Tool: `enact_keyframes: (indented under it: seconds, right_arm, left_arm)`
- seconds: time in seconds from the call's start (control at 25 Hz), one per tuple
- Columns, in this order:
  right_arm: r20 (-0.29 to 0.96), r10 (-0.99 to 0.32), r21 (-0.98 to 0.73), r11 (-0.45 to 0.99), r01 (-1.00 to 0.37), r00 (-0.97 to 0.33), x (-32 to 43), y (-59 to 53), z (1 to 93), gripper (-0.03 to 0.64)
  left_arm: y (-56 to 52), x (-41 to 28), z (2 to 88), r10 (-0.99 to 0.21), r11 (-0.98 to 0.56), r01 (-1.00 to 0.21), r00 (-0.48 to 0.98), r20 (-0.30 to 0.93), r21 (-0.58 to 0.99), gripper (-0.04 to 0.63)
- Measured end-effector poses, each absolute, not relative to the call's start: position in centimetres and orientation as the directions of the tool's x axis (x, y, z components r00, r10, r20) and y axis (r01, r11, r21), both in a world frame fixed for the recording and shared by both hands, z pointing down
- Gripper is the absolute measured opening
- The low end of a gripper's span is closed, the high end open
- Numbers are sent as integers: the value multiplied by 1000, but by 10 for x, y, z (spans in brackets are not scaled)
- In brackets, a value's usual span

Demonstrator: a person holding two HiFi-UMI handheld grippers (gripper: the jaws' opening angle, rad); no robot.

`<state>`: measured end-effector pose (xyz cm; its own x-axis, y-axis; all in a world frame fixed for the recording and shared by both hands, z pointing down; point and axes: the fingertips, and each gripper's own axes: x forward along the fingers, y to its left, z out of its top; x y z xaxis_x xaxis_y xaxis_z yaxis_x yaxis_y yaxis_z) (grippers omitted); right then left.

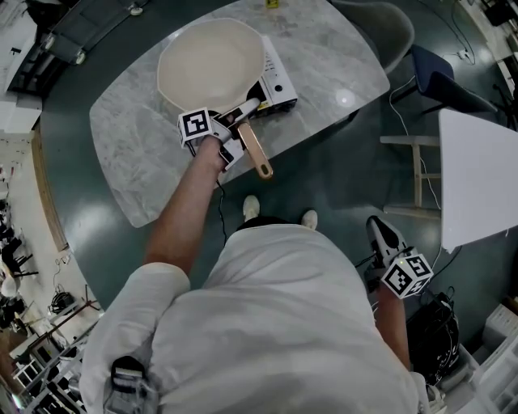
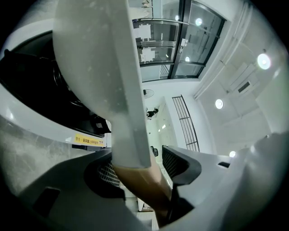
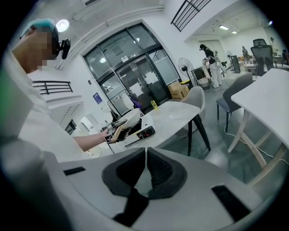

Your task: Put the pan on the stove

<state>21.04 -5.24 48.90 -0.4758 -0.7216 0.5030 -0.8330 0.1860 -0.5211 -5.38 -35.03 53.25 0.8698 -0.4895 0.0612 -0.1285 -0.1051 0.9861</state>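
Observation:
A cream pan [image 1: 210, 69] sits on the white portable stove [image 1: 277, 85] on the marble table [image 1: 137, 154]. Its handle [image 1: 253, 149], white then wooden, points toward me. My left gripper [image 1: 241, 129] straddles that handle with its jaws open. In the left gripper view the handle [image 2: 131, 135] passes between the pads [image 2: 180, 164], with a gap showing on the right side, and the pan's underside [image 2: 90, 54] rises above the black burner [image 2: 27, 72]. My right gripper [image 1: 380, 230] hangs by my side over the floor, its pads [image 3: 156, 169] pressed together on nothing.
A grey chair [image 1: 388, 24] stands at the table's far side. A blue chair [image 1: 437, 81] and a white table [image 1: 477, 178] are to the right, with a wooden frame [image 1: 417, 174] and a cable on the dark floor between.

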Motion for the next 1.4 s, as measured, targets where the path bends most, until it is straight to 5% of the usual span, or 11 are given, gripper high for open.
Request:
enact_keyframes:
  seconds: [1.4]
  right_arm:
    - [396, -615, -545, 441, -714, -682, 216, -58, 479, 20]
  left_arm:
    - [-274, -136, 510, -755, -77, -328, 635, 160, 941, 305]
